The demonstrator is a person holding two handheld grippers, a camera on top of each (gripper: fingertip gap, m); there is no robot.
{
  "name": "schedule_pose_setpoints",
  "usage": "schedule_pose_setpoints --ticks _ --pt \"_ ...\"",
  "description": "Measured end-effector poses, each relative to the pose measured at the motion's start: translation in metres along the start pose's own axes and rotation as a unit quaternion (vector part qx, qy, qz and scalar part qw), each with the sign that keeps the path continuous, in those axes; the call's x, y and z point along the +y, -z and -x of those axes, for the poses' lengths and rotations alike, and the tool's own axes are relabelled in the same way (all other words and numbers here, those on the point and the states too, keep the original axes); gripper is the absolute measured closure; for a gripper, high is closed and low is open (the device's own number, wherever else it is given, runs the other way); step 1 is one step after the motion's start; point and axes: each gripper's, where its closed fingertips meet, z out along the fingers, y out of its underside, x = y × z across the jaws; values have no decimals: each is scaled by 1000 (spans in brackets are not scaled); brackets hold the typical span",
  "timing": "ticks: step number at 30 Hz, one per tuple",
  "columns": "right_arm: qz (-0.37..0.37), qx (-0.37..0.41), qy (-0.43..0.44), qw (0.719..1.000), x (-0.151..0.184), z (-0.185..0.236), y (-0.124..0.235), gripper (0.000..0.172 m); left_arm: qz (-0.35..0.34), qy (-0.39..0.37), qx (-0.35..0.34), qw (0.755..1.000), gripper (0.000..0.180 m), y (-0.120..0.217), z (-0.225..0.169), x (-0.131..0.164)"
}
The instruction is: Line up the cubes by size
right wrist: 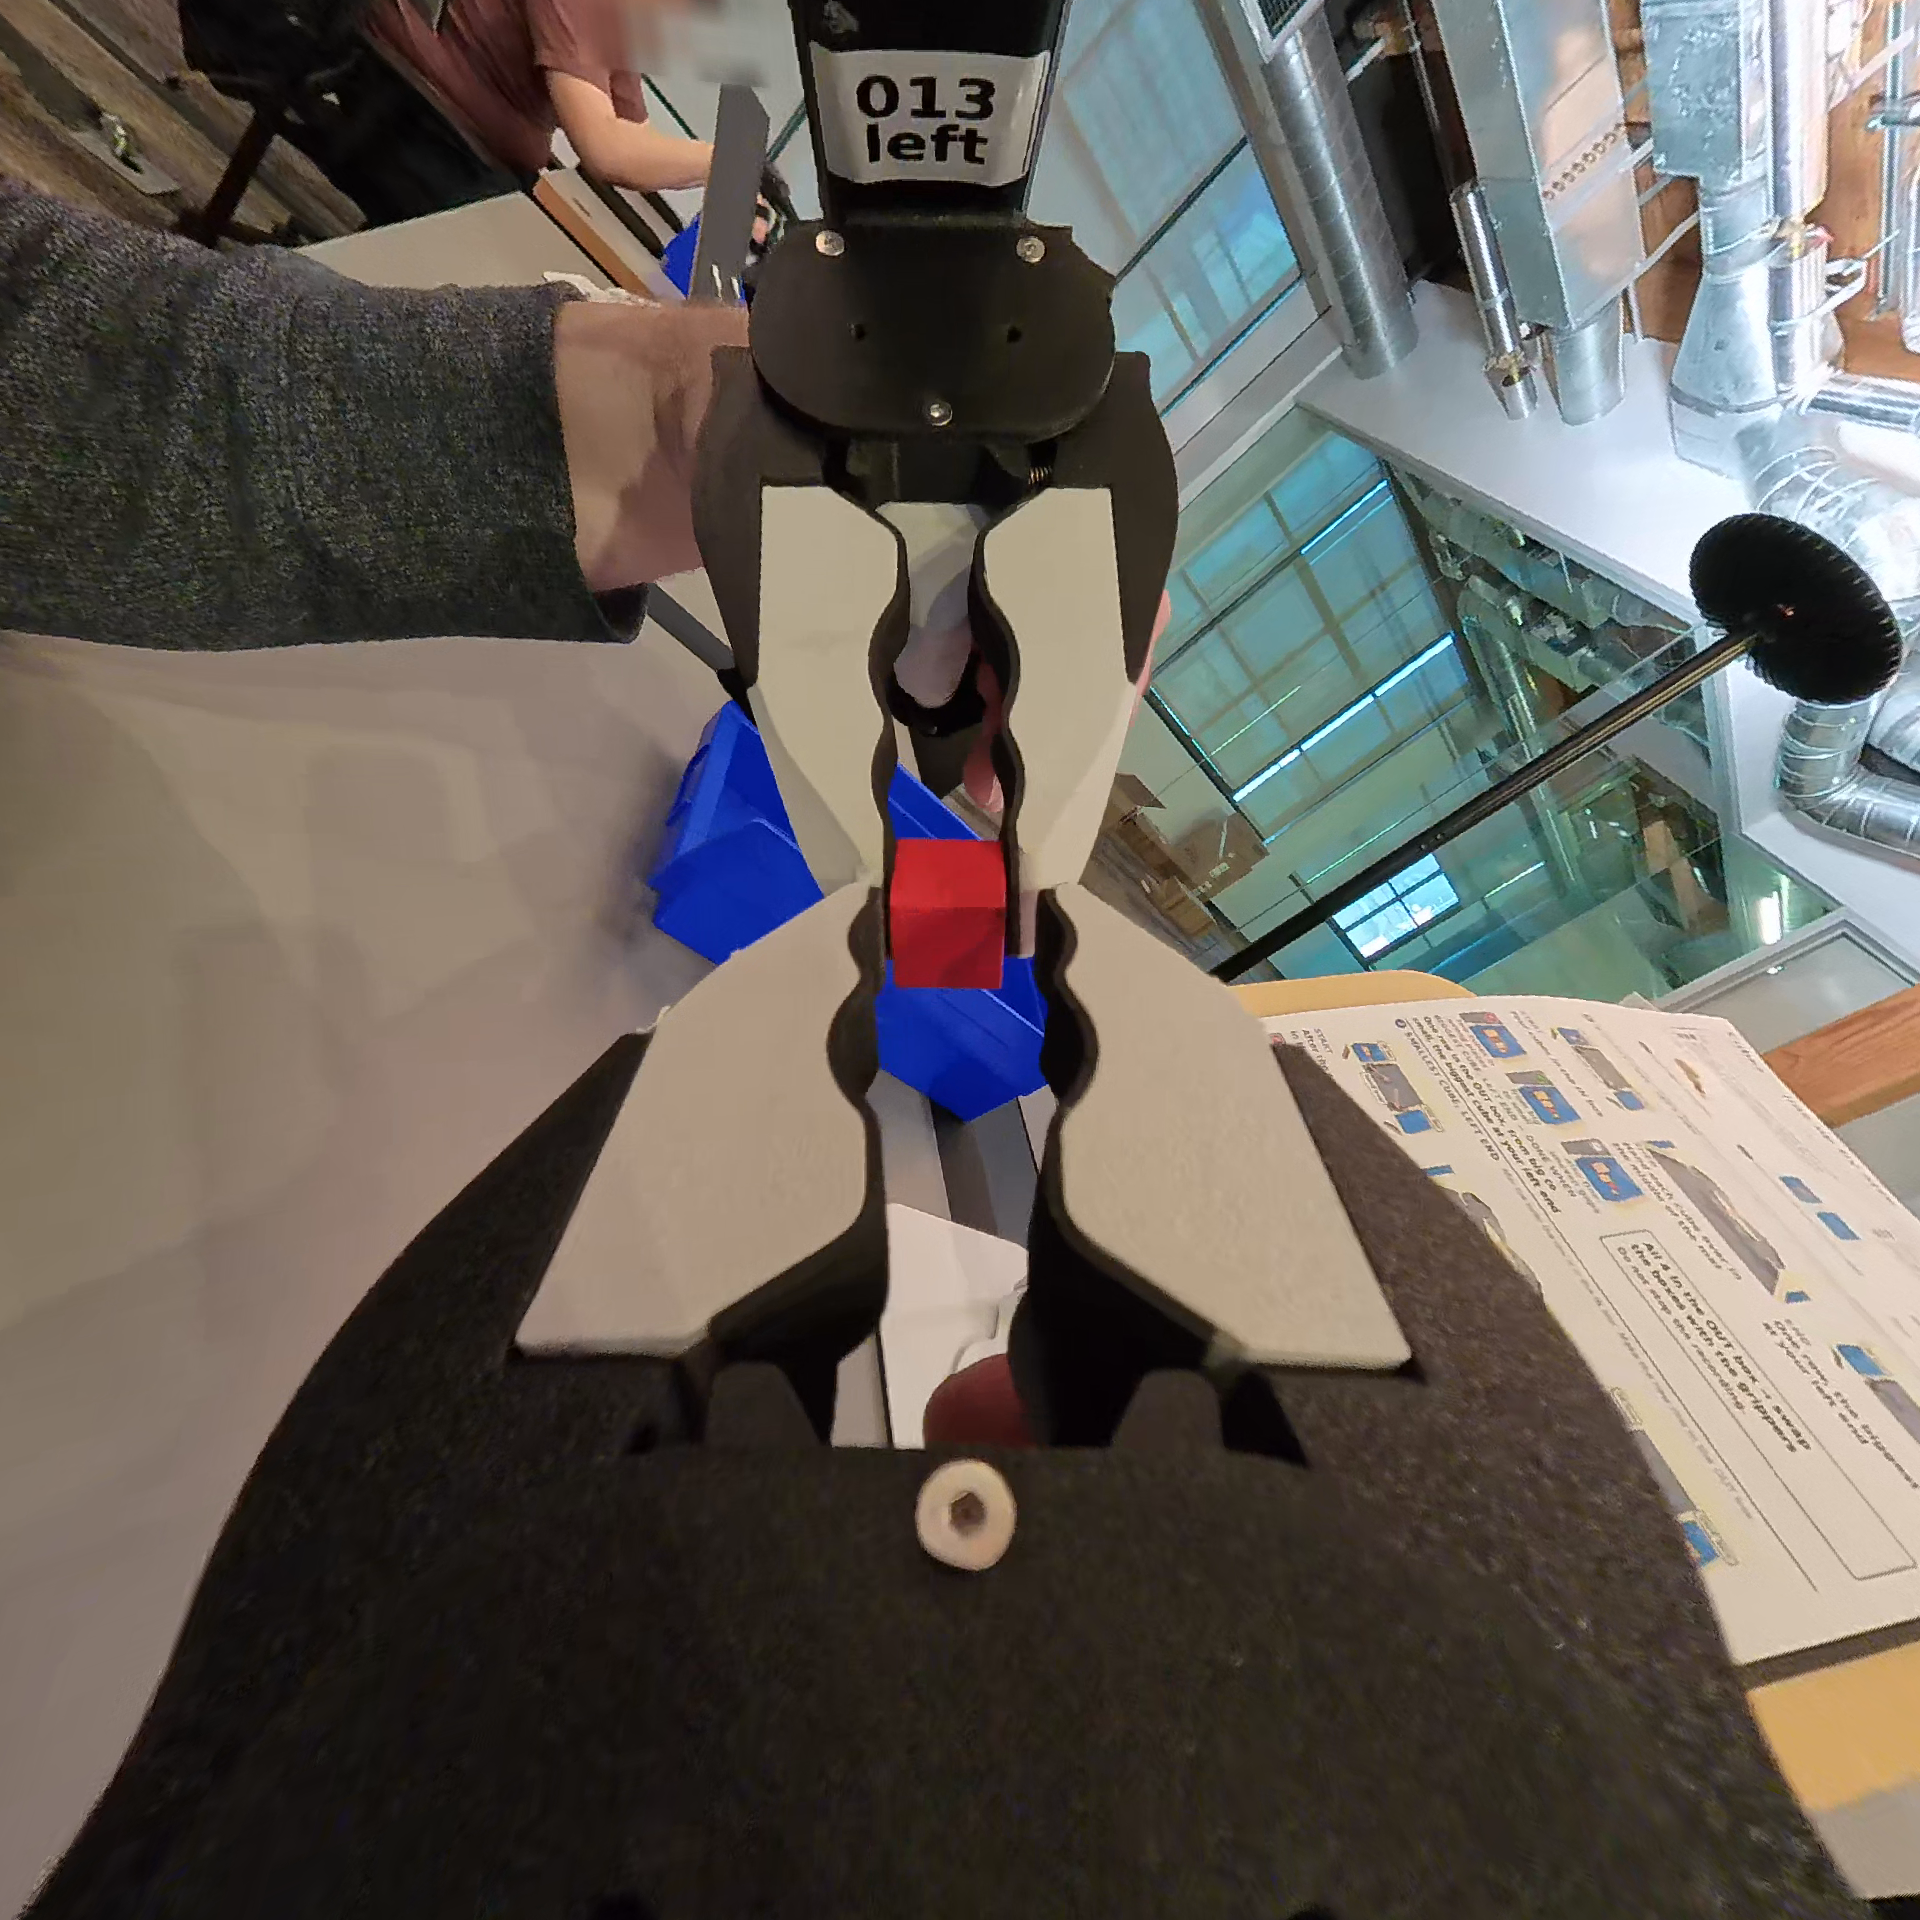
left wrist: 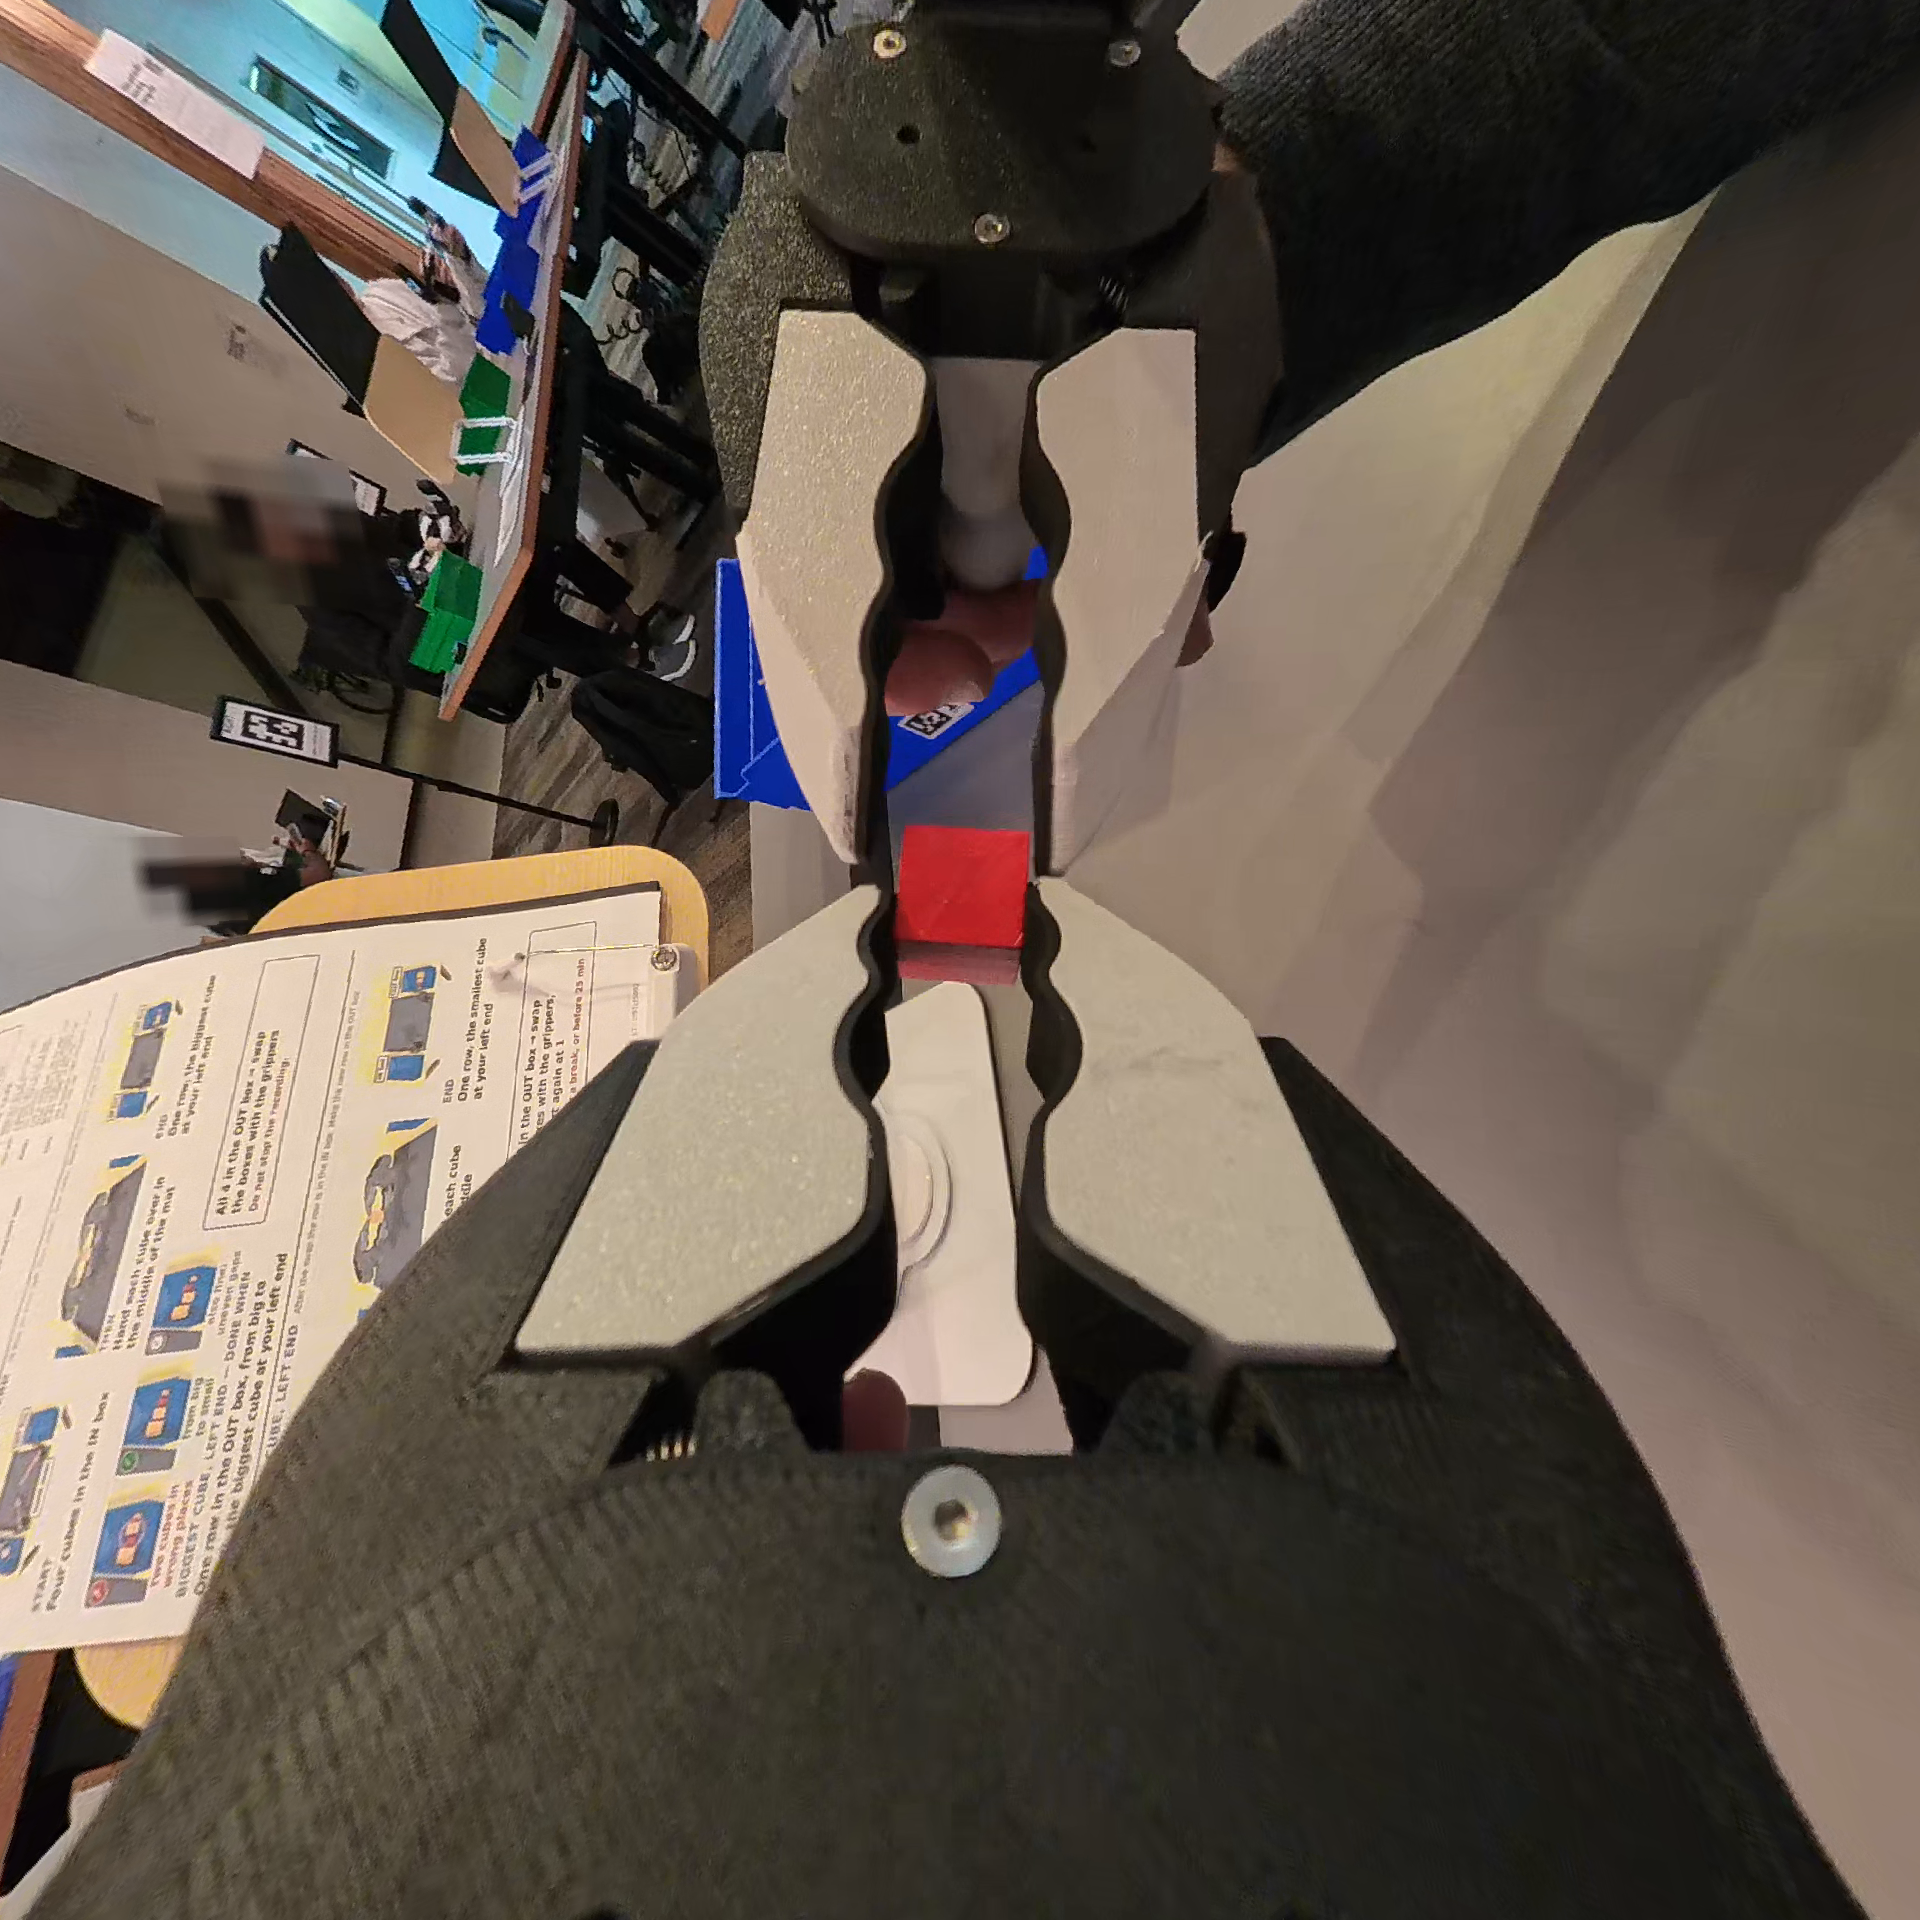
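A small red cube [left wrist: 961,888] is held in the air between the two grippers, which meet tip to tip. My left gripper [left wrist: 961,920] is shut on the cube, with both pads against its sides. In the right wrist view the left gripper [right wrist: 945,868] comes in from above, still holding the cube [right wrist: 945,920]. My right gripper [right wrist: 951,935] has its jaws around the same cube. A narrow gap shows between the cube and the right-hand finger [right wrist: 1132,1049], so it does not press on the cube. In the left wrist view the right gripper [left wrist: 956,847] reaches in from above.
A blue box [right wrist: 727,862] stands on the grey table [right wrist: 312,935] behind the cube; it also shows in the left wrist view [left wrist: 743,675]. A printed instruction sheet [left wrist: 312,1143] lies on a light wooden board to the side, also in the right wrist view [right wrist: 1610,1247]. A sleeved arm [right wrist: 260,416] holds the left gripper. Only a small space, under 4 cm, lies between the two pairs of fingers.
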Motion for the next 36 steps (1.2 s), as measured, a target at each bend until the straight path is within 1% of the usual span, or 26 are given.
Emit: schedule_pose_setpoints --ticks 2,7,20,27,29,31,33,36 --pt "1 2 -2 1000 1 -2 2 144 -4 -1 -1 1000 159 0 0 -2" --pt "3 -11 4 1000 -1 2 3 152 -6 -3 -2 1000 159 1 0 -4" --pt "-6 -12 -3 1000 -8 0 6 152 -7 -7 -13 1000 158 3 2 -10" --pt "-16 -11 -8 1000 -14 -6 14 152 2 -1 -36 999 154 11 11 -4" --pt "-5 2 -4 1000 -15 -15 24 152 6 0 -47 999 157 18 15 -1" --pt "27 22 7 999 -9 -31 42 152 13 -2 -59 998 166 27 19 2" --pt "81 57 17 995 5 -53 71 152 12 -7 -72 997 179 40 21 2" --pt "166 73 0 983 37 -84 119 152 6 -1 -94 996 180 57 28 0"
